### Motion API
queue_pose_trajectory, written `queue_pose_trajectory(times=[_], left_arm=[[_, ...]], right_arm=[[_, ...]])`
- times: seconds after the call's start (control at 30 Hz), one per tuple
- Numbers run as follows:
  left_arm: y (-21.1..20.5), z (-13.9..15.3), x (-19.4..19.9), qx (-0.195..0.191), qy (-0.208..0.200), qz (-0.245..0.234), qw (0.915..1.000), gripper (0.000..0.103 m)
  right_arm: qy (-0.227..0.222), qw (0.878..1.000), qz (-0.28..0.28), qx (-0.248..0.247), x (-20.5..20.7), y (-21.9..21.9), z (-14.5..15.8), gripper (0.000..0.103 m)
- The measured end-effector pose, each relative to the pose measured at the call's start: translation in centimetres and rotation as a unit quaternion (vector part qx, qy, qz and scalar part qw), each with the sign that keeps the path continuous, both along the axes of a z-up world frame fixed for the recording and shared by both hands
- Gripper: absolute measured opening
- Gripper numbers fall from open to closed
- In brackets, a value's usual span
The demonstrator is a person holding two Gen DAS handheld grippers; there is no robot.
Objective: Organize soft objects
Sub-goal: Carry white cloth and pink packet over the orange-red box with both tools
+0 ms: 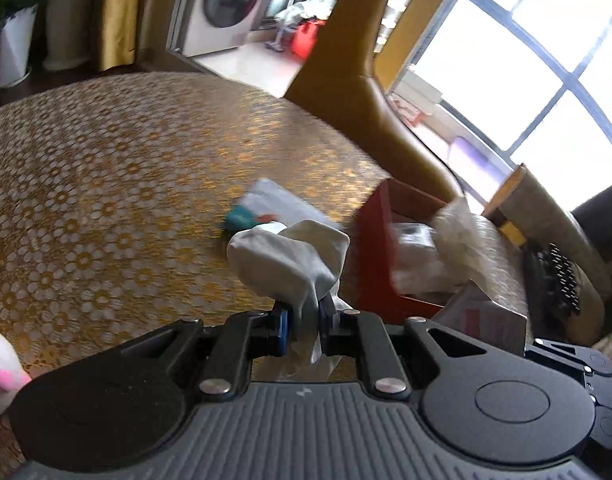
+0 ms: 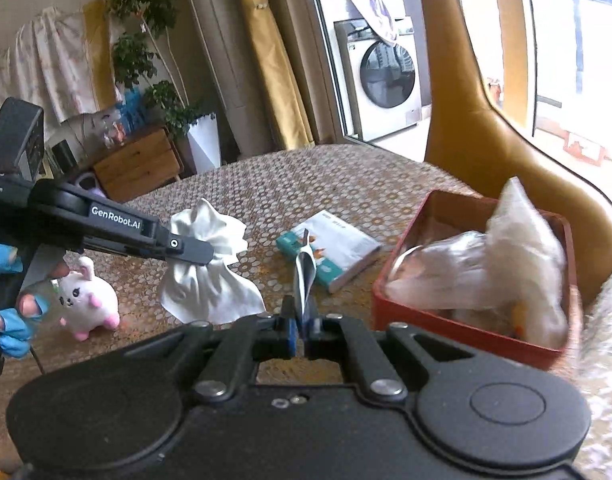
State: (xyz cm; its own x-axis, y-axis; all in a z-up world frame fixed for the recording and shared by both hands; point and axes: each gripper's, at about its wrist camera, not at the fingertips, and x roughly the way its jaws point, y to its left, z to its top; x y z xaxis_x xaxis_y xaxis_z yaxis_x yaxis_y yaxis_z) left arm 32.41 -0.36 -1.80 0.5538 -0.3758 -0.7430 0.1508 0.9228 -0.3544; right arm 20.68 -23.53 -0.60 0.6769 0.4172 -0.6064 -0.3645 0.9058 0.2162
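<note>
**Cloth and packet held above the counter**

Far left on the patterned counter [image 2: 346, 176], near a gloved hand [image 2: 14, 316]: a white plush bunny [image 2: 92, 300]. Next, left gripper [image 2: 210, 254], jaws clenched on a bunched white cloth [image 2: 210, 284], lifted clear of the counter. Past it, a white-and-teal tissue pack [image 2: 338, 254], lying flat. In front, right gripper [image 2: 304, 330], jaws pinching a thin silvery packet [image 2: 306, 276], upright. Far right, a red box [image 2: 466, 330] stuffed with white plastic bags [image 2: 486, 264], beside a tan chair [image 2: 486, 136].

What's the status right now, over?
Left gripper shut on white cloth, held above table. Right gripper shut on thin plastic wrapper. Red box already stuffed with bags. Tissue pack between cloth and box.
</note>
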Motion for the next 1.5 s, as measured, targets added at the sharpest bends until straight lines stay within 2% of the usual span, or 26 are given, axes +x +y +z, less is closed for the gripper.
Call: queue_pose_trajectory(times=[0.2,0.43,0.67,0.87,1.0,1.13,1.3,1.5], left_arm=[[-4.5,2.4,-1.3,0.0,-0.022,-0.042,0.9989,0.014],[-10.5,4.0,-1.2,0.009,-0.035,-0.088,0.9955,0.014],[-16.3,3.8,-0.2,0.022,-0.032,-0.128,0.991,0.014],[-19.9,3.7,1.9,0.051,-0.042,-0.141,0.9878,0.014],[-21.1,2.9,4.4,0.072,-0.044,-0.126,0.9884,0.014],[-21.0,1.4,7.1,0.077,-0.024,-0.108,0.9909,0.014],[-21.3,-0.8,9.2,0.065,0.003,-0.115,0.9912,0.014],[-22.1,-3.0,10.3,0.075,0.02,-0.119,0.9899,0.014]], right_arm=[[-0.017,1.0,-0.012,0.0,-1.9,-2.9,1.8,0.003],[-0.024,0.999,-0.041,-0.007,-2.4,-6.2,2.3,0.003],[-0.003,0.997,-0.076,-0.001,-0.9,-9.6,1.0,0.003],[0.035,0.996,-0.085,0.012,1.6,-11.3,-0.6,0.003],[0.052,0.995,-0.081,0.018,3.4,-11.6,-1.8,0.003],[0.069,0.995,-0.07,0.021,5.3,-11.4,-3.2,0.003],[0.089,0.995,-0.05,0.017,6.8,-11.0,-4.7,0.003],[0.109,0.992,-0.054,0.024,8.5,-11.1,-6.2,0.004]])
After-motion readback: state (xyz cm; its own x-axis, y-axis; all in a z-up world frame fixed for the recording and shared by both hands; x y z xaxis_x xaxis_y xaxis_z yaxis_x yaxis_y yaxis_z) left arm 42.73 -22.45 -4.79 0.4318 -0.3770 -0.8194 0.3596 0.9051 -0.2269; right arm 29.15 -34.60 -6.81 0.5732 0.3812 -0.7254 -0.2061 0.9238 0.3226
